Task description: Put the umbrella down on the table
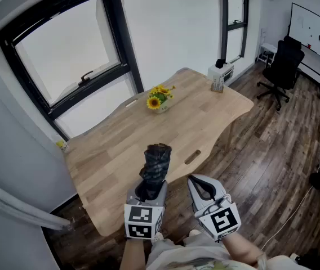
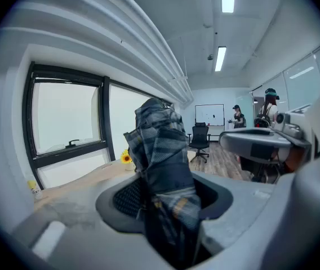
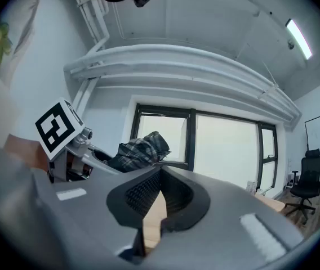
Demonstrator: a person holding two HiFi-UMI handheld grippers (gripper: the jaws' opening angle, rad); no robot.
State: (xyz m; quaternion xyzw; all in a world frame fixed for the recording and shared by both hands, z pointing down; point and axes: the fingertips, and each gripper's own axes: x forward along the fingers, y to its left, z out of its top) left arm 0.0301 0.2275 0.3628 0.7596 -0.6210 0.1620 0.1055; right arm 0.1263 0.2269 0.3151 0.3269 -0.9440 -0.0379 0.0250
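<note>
We have the left gripper [image 1: 150, 189] clamped on the folded plaid umbrella [image 1: 156, 163]. In the left gripper view both pads press against the bunched fabric, and the bundle sticks out forward and upward past the jaw tips. The umbrella is therefore still in our grip, not lying on the wooden table [image 1: 205, 111]. The tabletop spreads out ahead of and below the tool, and in the head view the umbrella's free end shows over its near edge. Just to the right of this gripper we hold the right gripper [image 1: 196, 183], close beside it but apart from it. Its jaw tips are drawn together with nothing between them; only a sliver of tabletop shows through the gap behind the tips. From the right gripper view, the umbrella appears off to that tool's left. Farther ahead of both tools a small pot of sunflowers [image 1: 159, 99] stands on the table, and beyond it, at the far corner, a small box [image 1: 220, 76]. A black office chair [image 1: 283, 66] stands on the floor ahead and to the right.
</note>
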